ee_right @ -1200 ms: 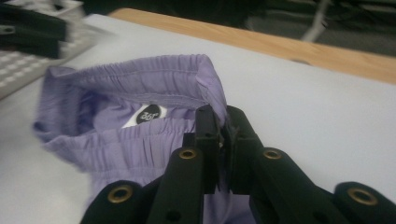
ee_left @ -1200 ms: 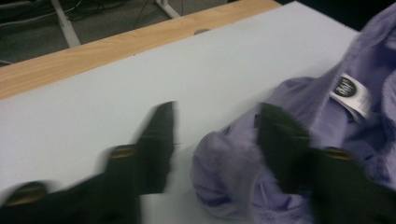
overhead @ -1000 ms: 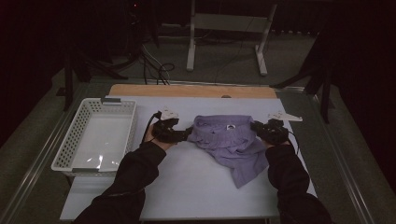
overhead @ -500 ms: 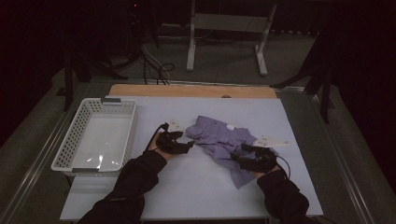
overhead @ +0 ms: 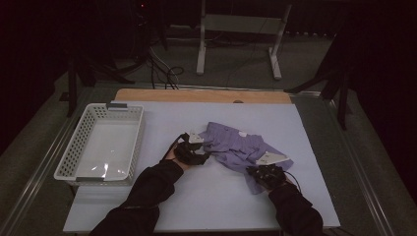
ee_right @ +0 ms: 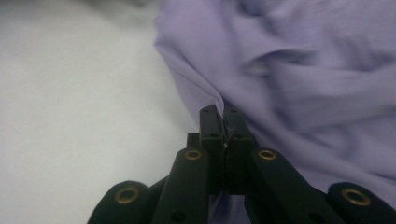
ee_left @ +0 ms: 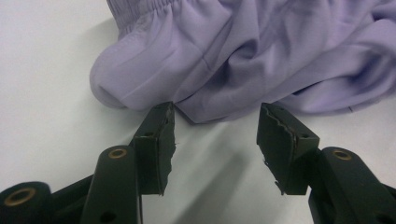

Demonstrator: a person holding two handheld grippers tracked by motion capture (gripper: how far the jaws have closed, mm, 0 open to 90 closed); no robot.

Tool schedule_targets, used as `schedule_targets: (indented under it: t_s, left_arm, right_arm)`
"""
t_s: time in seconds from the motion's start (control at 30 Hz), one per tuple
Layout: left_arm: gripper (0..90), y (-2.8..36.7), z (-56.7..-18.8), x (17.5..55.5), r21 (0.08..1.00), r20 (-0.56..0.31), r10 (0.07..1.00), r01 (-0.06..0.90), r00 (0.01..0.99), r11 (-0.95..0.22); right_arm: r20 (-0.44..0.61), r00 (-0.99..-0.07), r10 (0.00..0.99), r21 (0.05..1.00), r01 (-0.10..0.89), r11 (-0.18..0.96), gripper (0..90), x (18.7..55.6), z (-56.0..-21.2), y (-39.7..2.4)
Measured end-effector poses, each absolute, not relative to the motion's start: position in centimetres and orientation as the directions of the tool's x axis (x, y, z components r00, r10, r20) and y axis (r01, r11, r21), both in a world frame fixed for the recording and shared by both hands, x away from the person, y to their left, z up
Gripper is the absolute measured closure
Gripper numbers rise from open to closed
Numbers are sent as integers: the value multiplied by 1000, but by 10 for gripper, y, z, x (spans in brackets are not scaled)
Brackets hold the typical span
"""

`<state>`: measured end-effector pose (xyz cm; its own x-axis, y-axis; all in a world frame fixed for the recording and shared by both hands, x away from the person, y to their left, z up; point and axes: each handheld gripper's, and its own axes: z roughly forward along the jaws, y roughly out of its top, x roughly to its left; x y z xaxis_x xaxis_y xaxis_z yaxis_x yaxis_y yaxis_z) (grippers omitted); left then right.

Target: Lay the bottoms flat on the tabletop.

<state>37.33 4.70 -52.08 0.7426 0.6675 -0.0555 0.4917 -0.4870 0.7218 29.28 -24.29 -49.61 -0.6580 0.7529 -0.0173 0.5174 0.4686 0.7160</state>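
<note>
A crumpled purple garment lies on the white table, right of its middle. My left gripper is at the garment's left edge. In the left gripper view its jaws have just been closing and stand apart, with the hem of the garment at their tips and no pad pressing on it. My right gripper is at the garment's near right corner. In the right gripper view its jaws have just closed and pinch a fold of the purple fabric.
A white perforated basket stands at the table's left side. A wooden strip runs along the far edge. Beyond it on the dark floor are a metal stand and cables.
My right hand has come down from the garment's far right corner to its near edge and shut there. My left gripper has sunk a little at the left edge, and the garment has bunched leftward.
</note>
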Motion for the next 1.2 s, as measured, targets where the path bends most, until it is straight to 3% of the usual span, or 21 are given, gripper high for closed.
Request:
schedule_targets:
  t_s: [0.1,0.2,0.27,0.3,0.43,0.6,0.67,0.73,0.97,1.2]
  left_arm:
    - [528,42,-521,375,727,-34,658,470,752,-500]
    - [691,38,-520,380,727,0,668,459,744,-511]
    - [888,39,-519,382,719,4,680,471,733,-512]
    - [900,40,-518,381,719,-2,680,473,734,-509]
    - [900,47,-503,372,732,32,688,451,725,-510]
    - [900,63,-477,364,791,1,696,425,718,-440]
    - [827,65,-472,362,801,-40,684,432,728,-413]
    - [668,64,-470,357,820,-71,674,428,735,-381]
    - [612,34,-493,342,778,-84,556,404,827,-482]
    - [513,5,-520,356,729,-52,572,422,819,-539]
  right_arm:
    - [-31,-632,775,741,505,442,891,294,-487,-255]
    - [-11,-612,791,754,514,408,891,294,-483,-260]
    - [-10,-613,790,758,511,406,890,295,-483,-260]
    - [-13,-616,788,757,509,410,890,294,-484,-260]
    - [-15,-617,787,759,505,410,890,293,-482,-261]
    - [-22,-612,790,779,485,398,890,290,-475,-266]
    - [-17,-602,798,788,484,382,890,291,-473,-270]
    - [-27,-581,814,791,485,373,890,293,-471,-274]
    - [-9,-532,847,798,506,326,890,303,-474,-284]
    - [-20,-539,842,803,493,334,890,303,-474,-283]
